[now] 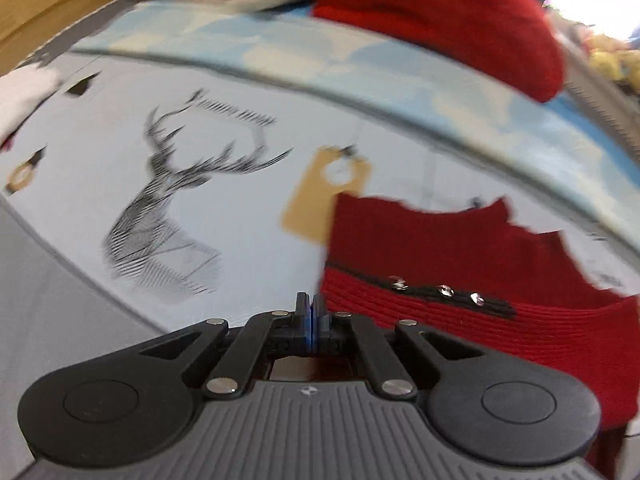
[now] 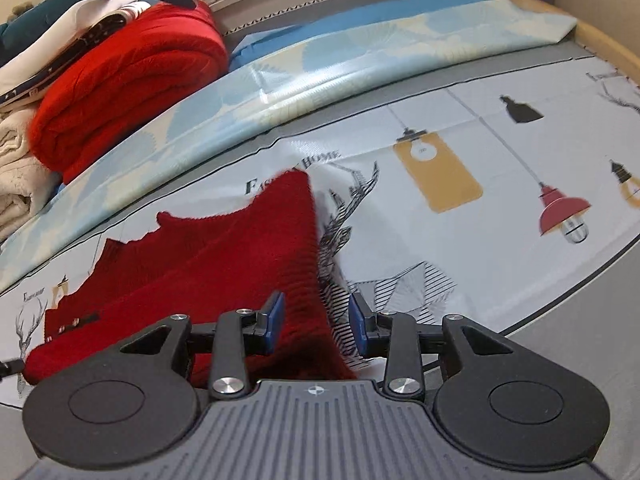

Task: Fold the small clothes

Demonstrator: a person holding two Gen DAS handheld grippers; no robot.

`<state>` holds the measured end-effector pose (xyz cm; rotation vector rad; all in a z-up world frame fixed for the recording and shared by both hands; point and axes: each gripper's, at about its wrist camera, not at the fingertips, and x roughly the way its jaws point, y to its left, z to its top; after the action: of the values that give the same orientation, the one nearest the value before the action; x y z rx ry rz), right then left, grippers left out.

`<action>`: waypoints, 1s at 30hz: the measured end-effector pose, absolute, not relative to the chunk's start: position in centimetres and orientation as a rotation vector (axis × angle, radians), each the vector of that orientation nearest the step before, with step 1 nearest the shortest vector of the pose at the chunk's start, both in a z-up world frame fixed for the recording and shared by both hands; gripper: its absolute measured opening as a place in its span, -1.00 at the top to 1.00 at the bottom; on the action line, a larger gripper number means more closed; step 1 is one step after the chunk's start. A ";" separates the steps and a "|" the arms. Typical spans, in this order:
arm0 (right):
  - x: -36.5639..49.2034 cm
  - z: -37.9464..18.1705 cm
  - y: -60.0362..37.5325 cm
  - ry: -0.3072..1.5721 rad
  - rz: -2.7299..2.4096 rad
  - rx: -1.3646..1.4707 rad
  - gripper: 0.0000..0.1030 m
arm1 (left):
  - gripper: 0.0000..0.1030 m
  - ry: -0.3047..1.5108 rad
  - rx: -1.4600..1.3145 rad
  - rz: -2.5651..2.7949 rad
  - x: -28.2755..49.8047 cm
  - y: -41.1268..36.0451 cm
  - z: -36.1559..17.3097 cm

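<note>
A small dark red knit garment [image 1: 480,264] with a black strip of shiny studs lies on the printed cloth [image 1: 248,208]. In the left wrist view it sits just right of my left gripper [image 1: 311,312], whose jaws are closed together with nothing visible between them. In the right wrist view the garment [image 2: 224,256] stretches from the left to between my fingers. My right gripper [image 2: 316,322] is open, its blue pads on either side of the garment's near edge.
A folded bright red knit [image 2: 128,84] lies at the back left on a pile of cream and white clothes [image 2: 16,168]. A blue patterned cloth [image 2: 320,76] runs along the back. A wooden edge [image 2: 600,40] borders the far right.
</note>
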<state>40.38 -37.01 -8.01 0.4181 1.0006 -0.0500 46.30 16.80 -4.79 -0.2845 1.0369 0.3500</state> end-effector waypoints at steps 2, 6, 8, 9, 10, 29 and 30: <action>40.5 -8.3 -36.4 1.007 -0.041 0.407 0.28 | 0.99 1.096 -0.294 0.348 46.4 17.3 -5.3; 40.8 -8.9 -35.4 1.015 -0.012 0.386 0.27 | 0.90 1.023 -0.354 0.289 45.9 17.7 -3.8; 41.1 -9.4 -35.0 1.023 -0.004 0.366 0.27 | 0.86 1.006 -0.350 0.247 46.0 17.5 -3.4; 41.3 -9.8 -34.8 1.032 -0.012 0.346 0.27 | 0.85 1.019 -0.360 0.217 46.1 17.4 -3.6; 41.4 -10.1 -34.7 1.041 -0.021 0.327 0.22 | 0.84 1.048 -0.375 0.181 46.2 17.3 -4.0; 43.2 -11.7 -38.1 0.997 -0.139 0.427 -0.12 | -0.32 1.150 -0.445 0.142 47.4 17.9 -6.7; 43.4 -12.5 -38.3 1.028 -0.114 0.456 -0.13 | -0.32 1.162 -0.443 0.134 47.5 17.7 -7.1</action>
<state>43.37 -38.33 -12.47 0.4564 1.0280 -0.1141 47.48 17.74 -7.10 -0.4432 1.1616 0.1344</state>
